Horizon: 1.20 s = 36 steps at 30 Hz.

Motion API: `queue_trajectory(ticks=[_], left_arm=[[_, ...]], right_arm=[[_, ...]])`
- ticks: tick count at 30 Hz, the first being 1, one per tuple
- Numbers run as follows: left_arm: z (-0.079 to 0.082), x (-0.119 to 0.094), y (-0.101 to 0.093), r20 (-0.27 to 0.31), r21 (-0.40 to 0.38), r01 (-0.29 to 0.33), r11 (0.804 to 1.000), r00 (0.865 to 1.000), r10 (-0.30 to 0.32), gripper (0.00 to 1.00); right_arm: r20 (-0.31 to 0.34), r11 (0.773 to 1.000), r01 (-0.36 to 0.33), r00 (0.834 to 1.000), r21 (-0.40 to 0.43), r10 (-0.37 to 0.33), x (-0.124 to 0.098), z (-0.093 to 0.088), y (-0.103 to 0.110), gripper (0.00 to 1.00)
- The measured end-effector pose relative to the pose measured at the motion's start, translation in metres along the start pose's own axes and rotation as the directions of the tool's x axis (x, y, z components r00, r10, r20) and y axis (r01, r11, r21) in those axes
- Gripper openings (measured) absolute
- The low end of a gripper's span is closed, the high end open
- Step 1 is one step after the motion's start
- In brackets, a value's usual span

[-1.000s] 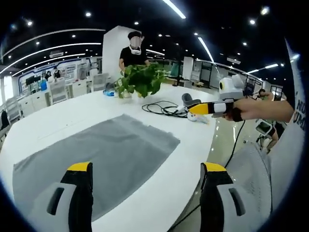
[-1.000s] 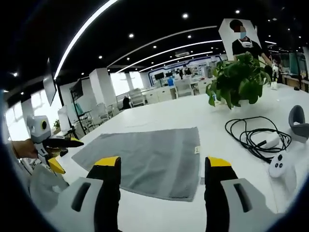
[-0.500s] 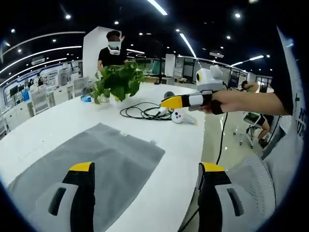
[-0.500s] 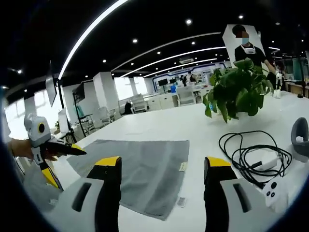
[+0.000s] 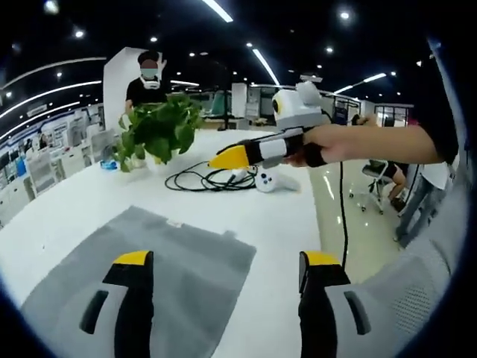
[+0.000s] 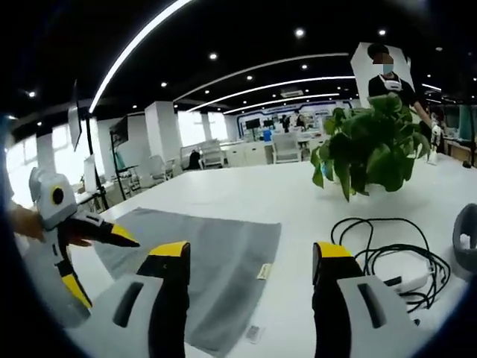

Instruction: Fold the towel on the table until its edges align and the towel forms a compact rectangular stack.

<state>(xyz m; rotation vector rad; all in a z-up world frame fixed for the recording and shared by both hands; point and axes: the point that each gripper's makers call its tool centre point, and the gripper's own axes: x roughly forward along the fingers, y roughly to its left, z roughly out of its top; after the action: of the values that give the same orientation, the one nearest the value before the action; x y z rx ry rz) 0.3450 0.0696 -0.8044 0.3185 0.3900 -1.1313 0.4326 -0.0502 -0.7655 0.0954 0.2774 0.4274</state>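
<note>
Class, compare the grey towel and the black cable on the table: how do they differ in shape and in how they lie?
The towel is a broad grey sheet lying spread flat; the cable is a thin black cord piled in loose loops. The towel lies near the table's edge; the cable lies beside the potted plant. Both rest on the white table, ungripped.

Gray towel (image 5: 149,261) lies flat, unfolded (single layer, small tag at one edge) on white table (image 5: 276,216).
</note>
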Motion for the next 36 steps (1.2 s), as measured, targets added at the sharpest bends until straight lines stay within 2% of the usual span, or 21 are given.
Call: queue_trajectory(ticks=[2,9,13,18,20,22,26,28,31,36], left_arm=[[-0.002,0.007,-0.002,-0.018,0.06,0.01,0.998,1.0,-0.009,0.77],[-0.007,0.025,-0.013,-0.046,0.087,0.056,0.995,0.998,-0.052,0.73],[-0.01,0.035,-0.027,-0.052,0.101,0.105,0.989,0.994,-0.1,0.51],[-0.016,0.049,-0.039,-0.07,0.09,0.129,0.988,0.99,-0.123,0.48],[-0.013,0.055,-0.046,-0.043,0.061,0.133,0.989,0.991,-0.13,0.42],[-0.015,0.064,-0.053,-0.04,0.038,0.153,0.988,0.988,-0.151,0.39],[-0.023,0.079,-0.059,-0.068,0.032,0.168,0.985,0.984,-0.165,0.37],[-0.027,0.087,-0.063,-0.063,-0.012,0.185,0.983,0.981,-0.186,0.37],[-0.03,0.096,-0.064,-0.062,-0.031,0.18,0.983,0.981,-0.182,0.37],[-0.044,0.111,-0.059,-0.101,-0.031,0.158,0.987,0.982,-0.161,0.37]], right_arm=[[0.0,1.0,0.006,1.0,-0.002,-0.006,0.005,0.002,-0.003,0.66],[-0.012,1.0,0.011,1.0,0.005,-0.011,0.024,0.004,-0.006,0.63],[-0.018,1.0,0.004,1.0,0.012,-0.004,0.036,0.002,-0.003,0.61],[-0.045,1.0,-0.013,0.999,0.011,0.013,0.052,-0.003,0.0,0.6],[-0.057,1.0,-0.015,0.998,0.016,0.016,0.058,-0.006,-0.001,0.59],[-0.076,1.0,-0.029,0.997,0.006,0.03,0.063,-0.009,0.0,0.58],[-0.087,0.999,-0.032,0.996,0.004,0.032,0.071,-0.011,-0.002,0.58],[-0.09,1.0,-0.027,0.996,0.012,0.028,0.077,-0.012,-0.004,0.58],[-0.098,0.999,-0.037,0.994,0.016,0.038,0.083,-0.015,-0.002,0.57],[-0.118,0.998,-0.051,0.992,0.024,0.054,0.098,-0.021,-0.002,0.56]])
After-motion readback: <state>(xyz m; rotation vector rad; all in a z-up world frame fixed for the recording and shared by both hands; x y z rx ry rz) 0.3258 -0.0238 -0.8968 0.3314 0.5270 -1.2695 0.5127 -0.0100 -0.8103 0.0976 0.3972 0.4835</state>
